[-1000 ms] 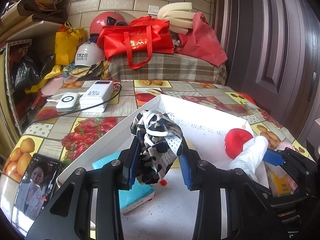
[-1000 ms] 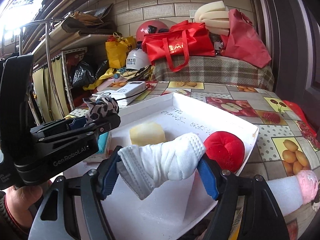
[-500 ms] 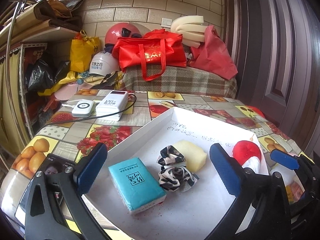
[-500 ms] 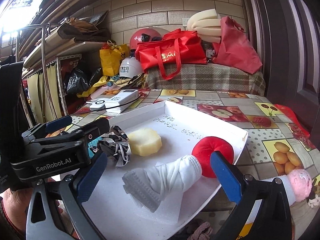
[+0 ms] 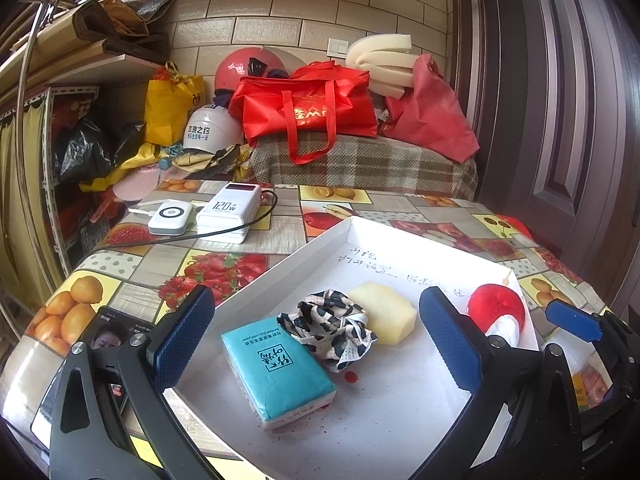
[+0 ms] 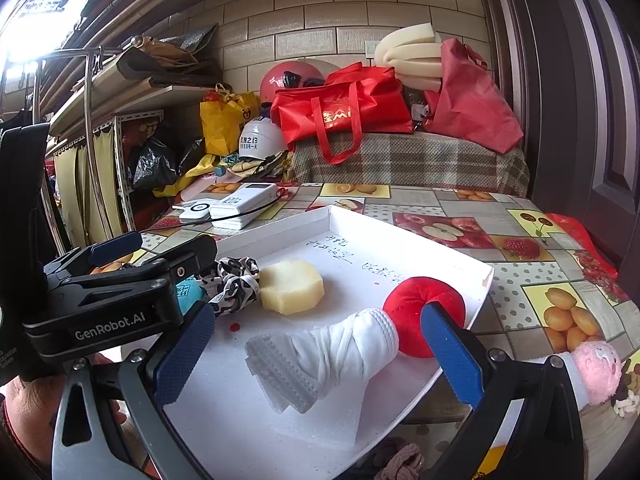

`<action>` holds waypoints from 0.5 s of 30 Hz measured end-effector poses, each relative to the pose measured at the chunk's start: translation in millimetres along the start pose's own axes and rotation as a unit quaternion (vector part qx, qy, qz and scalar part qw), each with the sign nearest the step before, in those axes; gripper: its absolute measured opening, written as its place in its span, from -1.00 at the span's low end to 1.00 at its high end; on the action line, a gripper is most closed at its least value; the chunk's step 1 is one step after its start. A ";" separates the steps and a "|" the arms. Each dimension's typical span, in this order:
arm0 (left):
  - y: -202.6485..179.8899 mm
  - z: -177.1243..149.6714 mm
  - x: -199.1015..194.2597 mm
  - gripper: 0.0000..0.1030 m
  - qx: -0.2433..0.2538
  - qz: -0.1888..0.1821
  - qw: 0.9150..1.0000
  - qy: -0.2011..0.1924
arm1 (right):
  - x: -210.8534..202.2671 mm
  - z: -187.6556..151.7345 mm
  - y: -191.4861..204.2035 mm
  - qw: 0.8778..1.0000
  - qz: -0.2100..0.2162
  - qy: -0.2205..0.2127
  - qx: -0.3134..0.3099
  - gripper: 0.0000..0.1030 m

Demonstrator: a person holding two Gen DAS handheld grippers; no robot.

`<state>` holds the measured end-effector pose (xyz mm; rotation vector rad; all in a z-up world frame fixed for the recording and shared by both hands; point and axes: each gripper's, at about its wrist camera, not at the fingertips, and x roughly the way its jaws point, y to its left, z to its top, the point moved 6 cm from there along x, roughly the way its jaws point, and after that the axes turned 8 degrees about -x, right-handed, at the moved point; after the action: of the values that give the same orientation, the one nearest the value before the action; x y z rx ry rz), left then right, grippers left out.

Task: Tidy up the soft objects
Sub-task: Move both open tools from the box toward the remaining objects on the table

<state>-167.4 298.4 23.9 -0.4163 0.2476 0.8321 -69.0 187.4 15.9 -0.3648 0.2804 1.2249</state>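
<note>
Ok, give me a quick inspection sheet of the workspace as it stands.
Surface: fruit-print table, white tray on it.
Job's things: in the tray, tissue pack, patterned cloth, yellow sponge, red cushion, white sock.
Clutter: power bank, charger, phone, pink toy.
Grippers: left hand-held gripper and right hand-held gripper open, holding nothing.
Cables: black cable by the power bank.
Surroundings: red bags, helmets, shelves, brick wall.
</note>
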 end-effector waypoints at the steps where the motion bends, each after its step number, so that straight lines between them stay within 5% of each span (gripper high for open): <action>1: 0.1 0.1 0.0 1.00 0.000 0.000 1.000 0.000 | -0.1 0.1 0.2 1.000 0.000 -0.001 0.000 1.00; 15: 6.0 1.5 -4.8 1.00 -0.014 0.007 1.000 -0.014 | -18.7 1.8 -0.9 0.999 0.003 -0.035 -0.001 1.00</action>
<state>-175.0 299.5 25.5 -0.4288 0.2133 0.8561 -74.0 171.9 25.1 -0.3226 0.2199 1.2416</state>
